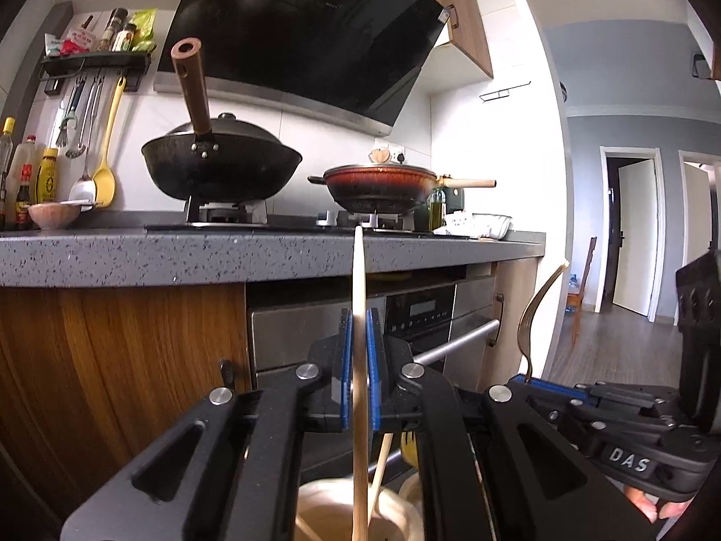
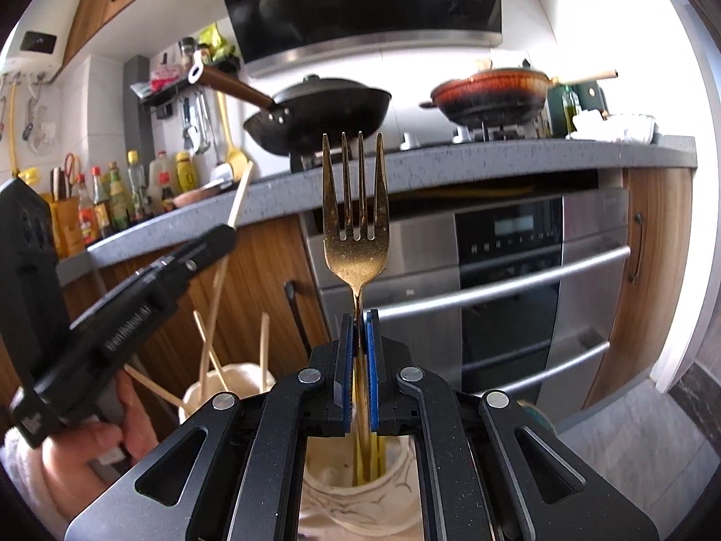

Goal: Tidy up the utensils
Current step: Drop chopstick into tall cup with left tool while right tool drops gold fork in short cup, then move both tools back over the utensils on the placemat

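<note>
In the left wrist view we see our left tool [image 1: 359, 369] pinching a pale wooden chopstick [image 1: 359, 297] between its blue pads [image 1: 346, 360]. The chopstick stands nearly upright, its top reaching up in front of the grey speckled desk [image 1: 180, 257], and its lower end runs down into a cream holder [image 1: 315, 509] just below the tool. A second chopstick [image 1: 381, 464] leans in the same holder. To the right, our right tool [image 1: 527, 378] grips a gold fork [image 1: 538, 311], seen edge-on with its tines curving upward. On the desk behind sit a black wok [image 1: 221, 167] and a red pan [image 1: 378, 189], both on the stove.

In the right wrist view our right tool [image 2: 359, 360] is pressed onto the neck of the gold fork [image 2: 356, 225], which stands upright with its tines up. Its handle goes straight down between the pads into a cream holder [image 2: 342, 491] directly beneath. To the left, our left tool [image 2: 225, 232] holds its chopstick [image 2: 239, 198] on a slant above a second cream holder [image 2: 234, 383], which already carries several chopsticks [image 2: 263, 351] leaning at different angles. The hand [image 2: 81, 446] holding the left tool shows at lower left. The two holders stand just beside each other in front of a steel oven [image 2: 509, 279].
</note>
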Motion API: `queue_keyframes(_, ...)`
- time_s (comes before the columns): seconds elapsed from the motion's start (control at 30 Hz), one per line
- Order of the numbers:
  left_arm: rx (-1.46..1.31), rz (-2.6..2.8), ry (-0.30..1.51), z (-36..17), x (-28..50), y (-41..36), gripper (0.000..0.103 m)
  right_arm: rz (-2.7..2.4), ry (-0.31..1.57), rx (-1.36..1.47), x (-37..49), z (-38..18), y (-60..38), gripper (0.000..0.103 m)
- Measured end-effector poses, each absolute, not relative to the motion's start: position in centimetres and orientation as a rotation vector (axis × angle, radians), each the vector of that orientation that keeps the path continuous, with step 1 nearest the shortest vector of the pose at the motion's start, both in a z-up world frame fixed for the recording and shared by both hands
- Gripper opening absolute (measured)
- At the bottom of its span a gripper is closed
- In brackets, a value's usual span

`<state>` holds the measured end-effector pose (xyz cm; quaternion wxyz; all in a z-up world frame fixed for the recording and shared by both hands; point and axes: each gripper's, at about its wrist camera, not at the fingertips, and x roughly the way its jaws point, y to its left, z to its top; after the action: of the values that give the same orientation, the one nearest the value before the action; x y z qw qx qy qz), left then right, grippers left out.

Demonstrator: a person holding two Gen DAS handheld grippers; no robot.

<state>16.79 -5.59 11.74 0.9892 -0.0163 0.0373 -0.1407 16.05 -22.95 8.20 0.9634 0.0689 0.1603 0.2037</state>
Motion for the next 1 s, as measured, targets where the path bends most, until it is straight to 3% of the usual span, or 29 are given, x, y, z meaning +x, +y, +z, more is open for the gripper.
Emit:
queue_keyframes(0.53,0.071,-0.268,0.194,10.3,15.4,-4.9,0.009,0.423,0.441,0.135,16.9,4.6,-22.5,0.006)
queue_keyframes(0.67,0.050,-0.268,0.207,10.3,15.3,-4.5,0.043,0.402,0.460,0.144,17.6,4.6,-22.6,0.007)
queue_keyframes(0.7,0.048,-0.268,0.207,10.4,15.3,-4.4,0.047,0.388,0.466,0.146,17.8,4.6,-22.7,0.007)
queue_keyframes(0.93,0.051,-0.262,0.212,10.8,14.9,-4.2,0.048,0.356,0.477,0.152,18.4,4.4,-23.1,0.007)
queue_keyframes(1.0,0.048,-0.259,0.212,10.9,14.8,-3.9,0.054,0.347,0.471,0.150,18.3,4.4,-23.2,0.010)
